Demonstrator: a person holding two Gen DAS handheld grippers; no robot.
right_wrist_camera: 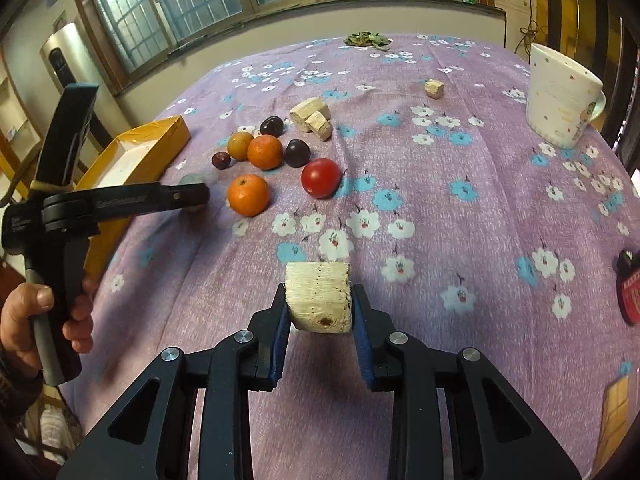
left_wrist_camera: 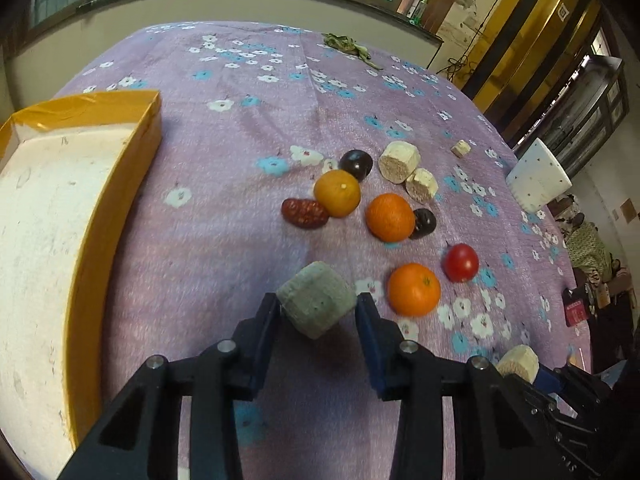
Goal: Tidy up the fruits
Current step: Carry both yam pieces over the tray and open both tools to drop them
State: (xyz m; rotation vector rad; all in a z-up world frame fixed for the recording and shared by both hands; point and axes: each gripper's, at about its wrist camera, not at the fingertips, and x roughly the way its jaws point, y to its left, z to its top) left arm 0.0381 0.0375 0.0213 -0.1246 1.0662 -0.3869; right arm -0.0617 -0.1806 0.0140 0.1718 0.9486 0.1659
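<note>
My left gripper (left_wrist_camera: pixel 318 308) is shut on a grey-green cylindrical chunk (left_wrist_camera: pixel 316 300), held just above the purple flowered cloth. Beyond it lie three oranges (left_wrist_camera: pixel 414 289), a red tomato (left_wrist_camera: pixel 462 263), a red date (left_wrist_camera: pixel 304 213) and two dark plums (left_wrist_camera: pixel 356 164). My right gripper (right_wrist_camera: pixel 318 304) is shut on a pale cream chunk (right_wrist_camera: pixel 320 300) over the cloth, nearer than the fruit. In the right wrist view a hand (right_wrist_camera: pixel 40 320) holds the left gripper (right_wrist_camera: pixel 192 196) beside the nearest orange (right_wrist_camera: pixel 248 194).
A yellow-rimmed box (left_wrist_camera: pixel 152 128) with a white floor stands at the left. Pale chunks (left_wrist_camera: pixel 400 166) lie behind the fruit, a small one (right_wrist_camera: pixel 434 89) farther off. A white dotted cup (right_wrist_camera: pixel 560 96) stands at the right, dry leaves (right_wrist_camera: pixel 366 40) at the far edge, a red object (right_wrist_camera: pixel 630 292) at the right edge.
</note>
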